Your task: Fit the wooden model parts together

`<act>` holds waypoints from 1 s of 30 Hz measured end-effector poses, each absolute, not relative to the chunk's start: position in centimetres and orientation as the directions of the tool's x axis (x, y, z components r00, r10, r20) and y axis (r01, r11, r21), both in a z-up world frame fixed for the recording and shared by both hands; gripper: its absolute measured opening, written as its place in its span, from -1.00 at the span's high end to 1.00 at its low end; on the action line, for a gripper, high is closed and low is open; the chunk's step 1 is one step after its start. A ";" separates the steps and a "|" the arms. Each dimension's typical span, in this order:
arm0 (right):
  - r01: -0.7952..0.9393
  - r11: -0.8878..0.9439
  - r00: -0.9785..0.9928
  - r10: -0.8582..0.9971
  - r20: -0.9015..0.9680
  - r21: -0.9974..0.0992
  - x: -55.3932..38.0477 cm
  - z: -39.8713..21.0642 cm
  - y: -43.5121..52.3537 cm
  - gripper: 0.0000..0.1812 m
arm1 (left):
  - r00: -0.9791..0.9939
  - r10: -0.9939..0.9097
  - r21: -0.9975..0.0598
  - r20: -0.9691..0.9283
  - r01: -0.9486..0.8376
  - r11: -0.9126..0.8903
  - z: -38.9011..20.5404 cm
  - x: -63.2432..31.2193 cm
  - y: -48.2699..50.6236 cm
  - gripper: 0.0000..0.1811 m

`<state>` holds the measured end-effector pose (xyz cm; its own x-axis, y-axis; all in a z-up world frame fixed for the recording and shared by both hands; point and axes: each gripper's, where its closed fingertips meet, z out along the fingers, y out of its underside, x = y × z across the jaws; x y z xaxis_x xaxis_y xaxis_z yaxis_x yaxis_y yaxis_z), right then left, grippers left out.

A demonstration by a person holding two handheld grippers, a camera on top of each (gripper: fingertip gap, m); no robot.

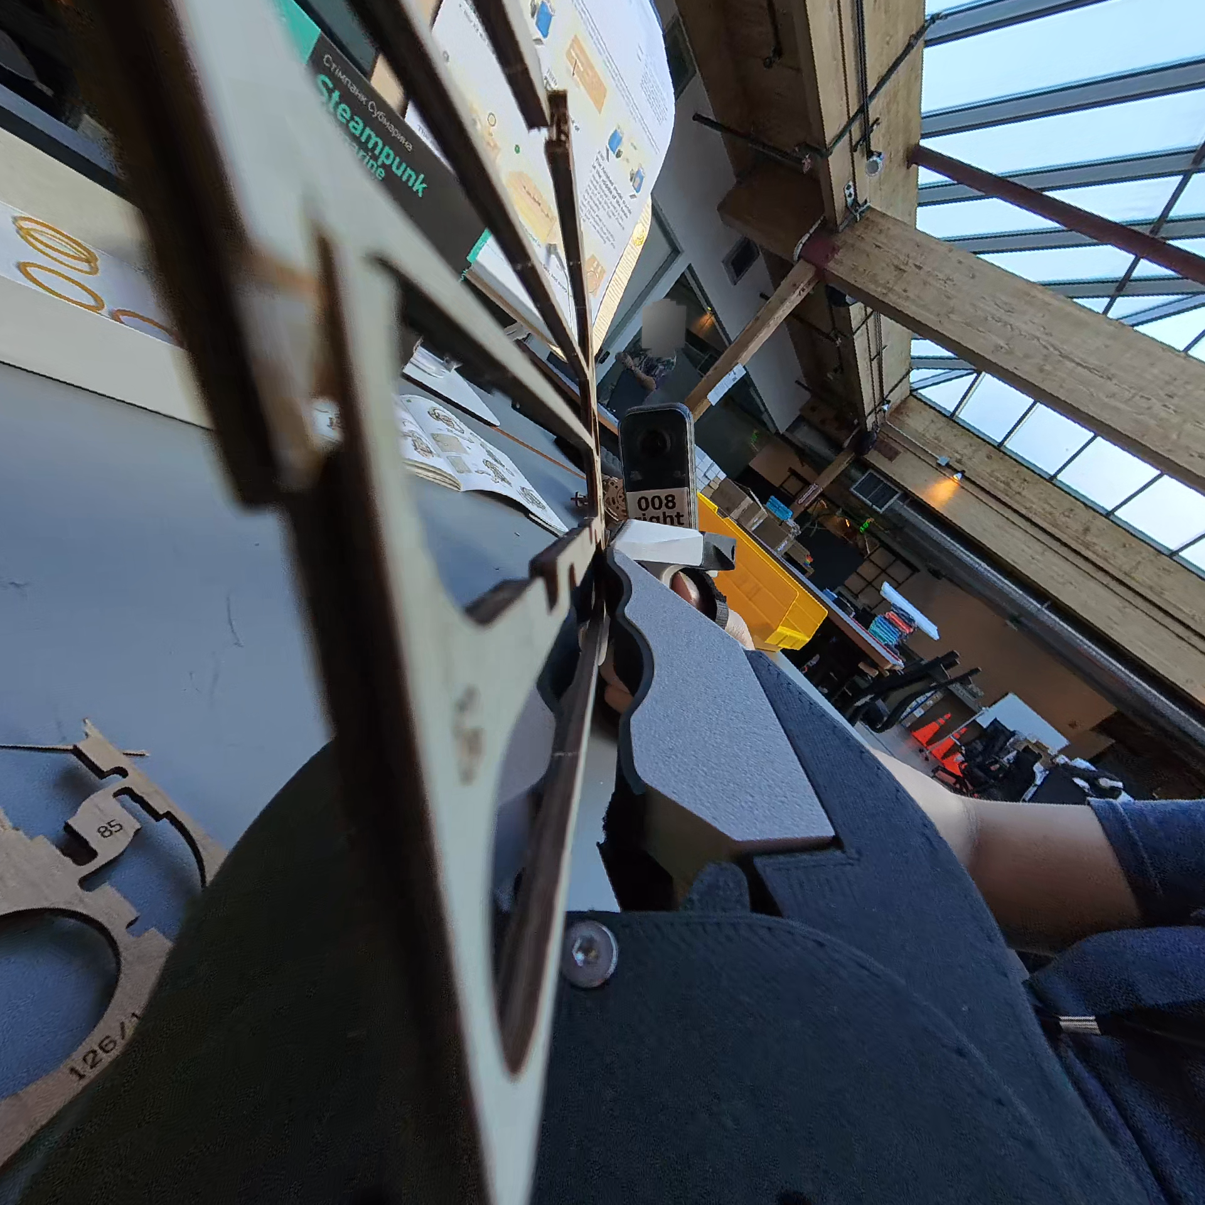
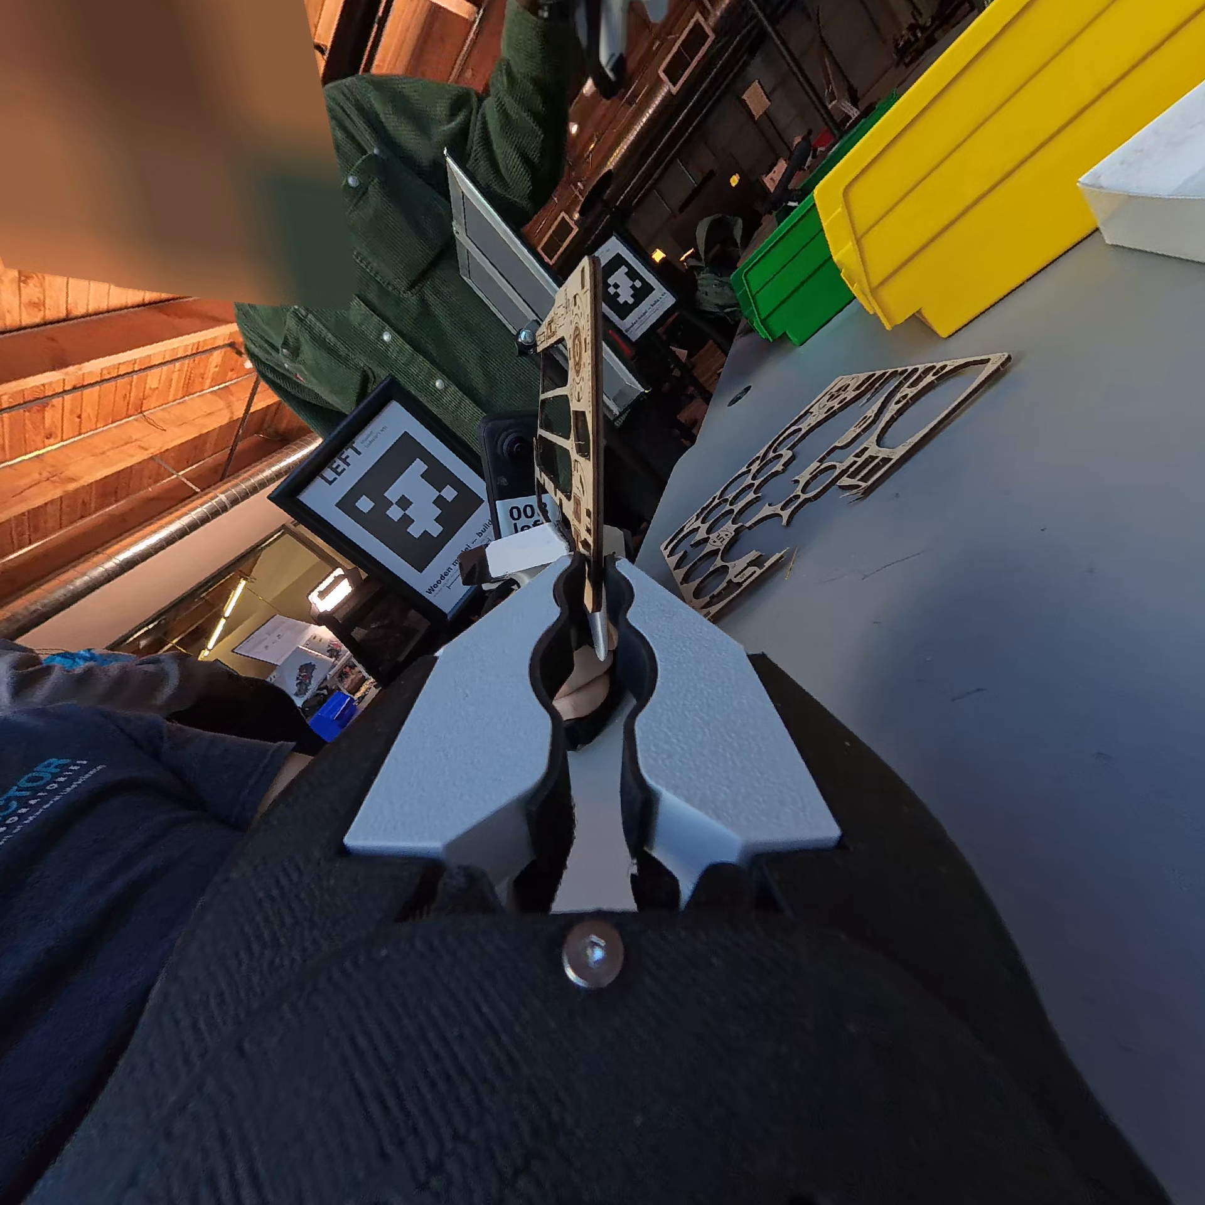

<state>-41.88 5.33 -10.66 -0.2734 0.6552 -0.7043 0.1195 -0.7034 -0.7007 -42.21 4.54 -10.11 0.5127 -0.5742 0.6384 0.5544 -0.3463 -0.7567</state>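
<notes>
A laser-cut wooden sheet [image 1: 404, 587] with cut-out windows stands on edge in the left wrist view. My left gripper [image 1: 590, 587] is shut on it. Its grey right finger [image 1: 711, 704] shows, and the left one is mostly hidden behind the sheet. In the right wrist view the same sheet [image 2: 577, 417] rises edge-on from my right gripper [image 2: 590, 577], whose grey fingers [image 2: 691, 704] are closed on its lower edge. A small silver piece [image 2: 600, 632] shows in the gap; I cannot tell what it is. The right gripper [image 1: 652, 541] faces me at the sheet's far edge.
A spent wooden sheet [image 2: 815, 469] lies on the grey table [image 2: 978, 684], and another [image 1: 72, 913] lies near me. An open instruction booklet [image 1: 456, 450], a kit box [image 1: 378, 137], yellow [image 2: 978, 195] and green [image 2: 795, 287] bins and framed marker cards [image 2: 404, 502] stand around. A person in green [image 2: 417, 261] is behind. The grippers are tip to tip, or close to it.
</notes>
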 end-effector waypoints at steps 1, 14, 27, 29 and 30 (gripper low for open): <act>0.119 -0.708 -0.273 0.651 -0.708 -0.696 -41.9 -10.7 5.4 0.96 | 0.513 -0.574 -0.757 0.638 0.554 -0.347 -10.1 -42.2 4.5 1.00; 0.140 -0.741 -0.206 0.627 -0.751 -0.657 -42.1 -11.5 5.7 0.97 | 0.564 -0.539 -0.775 0.626 0.526 -0.349 -10.7 -42.2 4.7 1.00; 0.098 -0.753 -0.257 0.612 -0.748 -0.651 -42.0 -10.8 5.9 0.91 | 0.534 -0.542 -0.748 0.649 0.577 -0.327 -10.2 -42.9 4.9 1.00; 0.073 -0.747 -0.233 0.632 -0.739 -0.661 -42.0 -10.8 6.3 0.90 | 0.534 -0.545 -0.750 0.647 0.577 -0.324 -10.2 -42.8 4.9 1.00; 0.088 -0.746 -0.245 0.626 -0.740 -0.660 -42.1 -10.8 6.0 0.90 | 0.532 -0.551 -0.752 0.643 0.574 -0.323 -10.1 -42.7 4.8 1.00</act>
<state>-42.11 6.04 -10.81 -0.2450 0.6265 -0.7399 0.0877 -0.7457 -0.6604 -42.74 4.82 -10.12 0.5322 -0.5506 0.6431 0.5744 -0.3231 -0.7521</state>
